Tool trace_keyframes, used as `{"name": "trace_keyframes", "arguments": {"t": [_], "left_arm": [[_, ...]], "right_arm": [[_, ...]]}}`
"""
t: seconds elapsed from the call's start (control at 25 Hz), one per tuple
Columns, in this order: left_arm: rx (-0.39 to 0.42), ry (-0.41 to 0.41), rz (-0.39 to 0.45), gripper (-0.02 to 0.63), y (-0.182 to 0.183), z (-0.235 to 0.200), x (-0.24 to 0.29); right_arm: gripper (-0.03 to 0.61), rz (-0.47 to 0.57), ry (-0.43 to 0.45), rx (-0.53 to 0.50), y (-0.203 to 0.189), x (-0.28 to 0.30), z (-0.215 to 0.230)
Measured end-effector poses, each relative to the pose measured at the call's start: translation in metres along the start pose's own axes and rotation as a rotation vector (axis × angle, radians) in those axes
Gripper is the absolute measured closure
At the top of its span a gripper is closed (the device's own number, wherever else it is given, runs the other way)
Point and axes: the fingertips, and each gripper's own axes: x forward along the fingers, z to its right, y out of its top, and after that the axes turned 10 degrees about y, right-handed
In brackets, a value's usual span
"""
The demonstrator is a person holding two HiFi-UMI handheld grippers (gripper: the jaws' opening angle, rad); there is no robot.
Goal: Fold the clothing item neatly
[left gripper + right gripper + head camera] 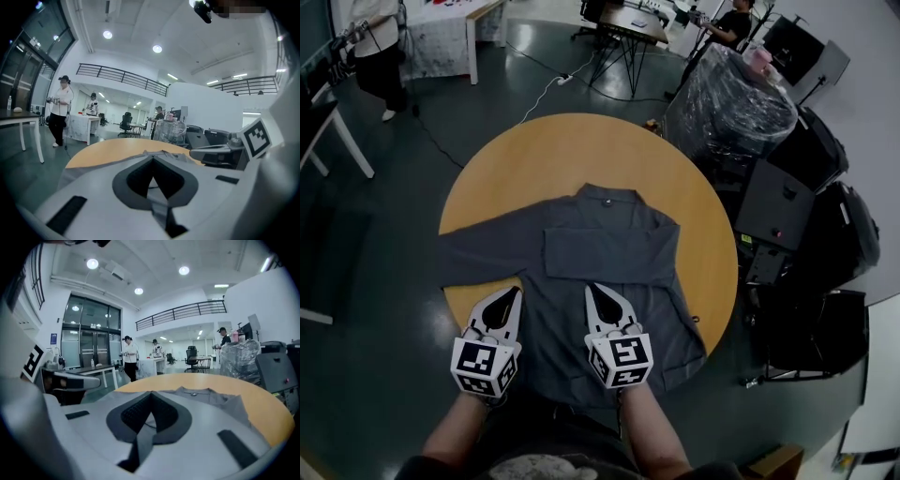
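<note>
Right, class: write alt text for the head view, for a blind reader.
A grey shirt lies flat on a round wooden table, one sleeve folded across its body. The left tongs and right tongs, both shut, hover above it.

One shirt (609, 239), one table (581, 150), two grippers (514, 293) (592, 287).

White left gripper (515, 292) and right gripper (592, 290) (black fingers (607, 306)) bear marker cubes (485, 365).

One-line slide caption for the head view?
Left gripper and right gripper, both shut, hover above a grey shirt on the round table.
</note>
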Motion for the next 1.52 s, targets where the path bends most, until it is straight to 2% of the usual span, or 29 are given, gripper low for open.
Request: {"name": "trace_keyframes", "arguments": {"t": [0.24,0.36,0.6,0.8,1.12,1.28,1.52], "left_arm": [[0.053,0.069,0.031,0.606,-0.012,0.051,-0.066],[0.038,0.14,0.068,0.606,-0.018,0.064,-0.102],[0.035,0.279,0.04,0.606,-0.036,0.047,-0.161],[0.02,0.343,0.065,0.606,-0.03,0.031,-0.195],[0.014,0.349,0.07,0.606,-0.029,-0.027,-0.209],[0.024,0.318,0.062,0.606,-0.031,-0.08,-0.201],[0.022,0.278,0.063,0.606,-0.033,-0.172,-0.193]], "right_arm": [[0.589,0.093,0.061,-0.019,0.001,-0.083,-0.023],[0.589,0.128,0.089,0.007,-0.015,-0.12,-0.034],[0.589,0.117,0.135,0.058,-0.044,-0.155,-0.06],[0.589,0.105,0.202,0.046,-0.041,-0.155,-0.094],[0.589,0.073,0.308,0.001,-0.035,-0.103,-0.177],[0.589,0.038,0.339,-0.002,-0.046,-0.042,-0.233],[0.589,-0.02,0.321,-0.02,-0.063,0.048,-0.308]]}}
